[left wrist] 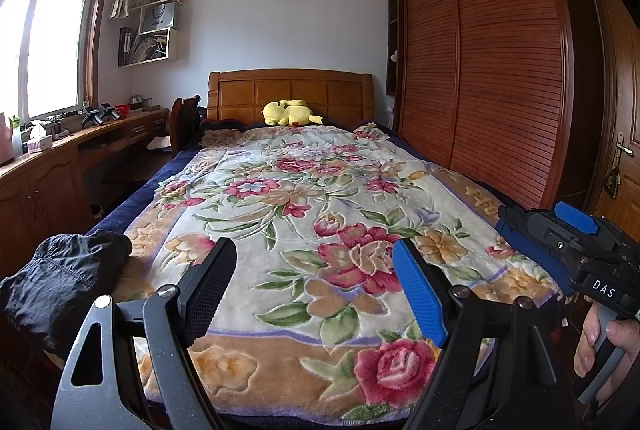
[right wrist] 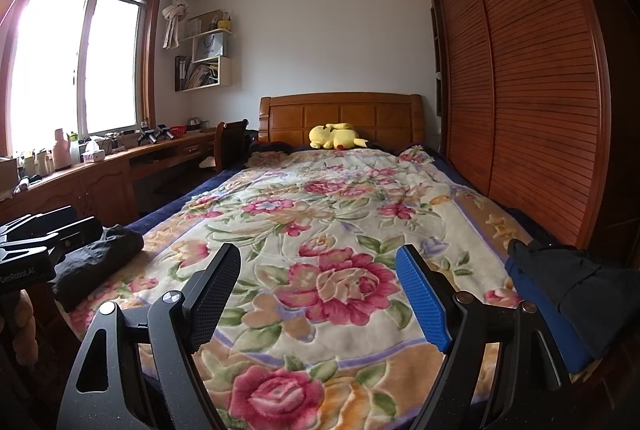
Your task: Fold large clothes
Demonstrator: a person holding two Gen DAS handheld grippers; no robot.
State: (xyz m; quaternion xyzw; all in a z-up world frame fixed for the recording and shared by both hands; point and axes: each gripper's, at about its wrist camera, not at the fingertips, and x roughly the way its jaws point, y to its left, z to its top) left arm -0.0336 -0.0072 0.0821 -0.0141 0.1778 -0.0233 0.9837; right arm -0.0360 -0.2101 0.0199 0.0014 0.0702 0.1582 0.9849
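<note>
A bed with a floral blanket (left wrist: 304,214) fills both views, the blanket (right wrist: 320,230) spread flat. A folded black garment (left wrist: 60,282) lies on the bed's near left corner; it also shows in the right wrist view (right wrist: 96,258). A dark blue and black garment (right wrist: 568,302) lies on the near right corner, partly seen in the left wrist view (left wrist: 520,234) behind the other gripper. My left gripper (left wrist: 316,290) is open and empty above the foot of the bed. My right gripper (right wrist: 320,294) is open and empty, to the right of the left one.
A yellow plush toy (left wrist: 290,113) lies by the wooden headboard (left wrist: 290,92). A wooden desk (left wrist: 80,146) with clutter runs along the left under the window. A slatted wardrobe (left wrist: 488,82) stands close along the bed's right side. A chair (left wrist: 184,122) stands by the desk.
</note>
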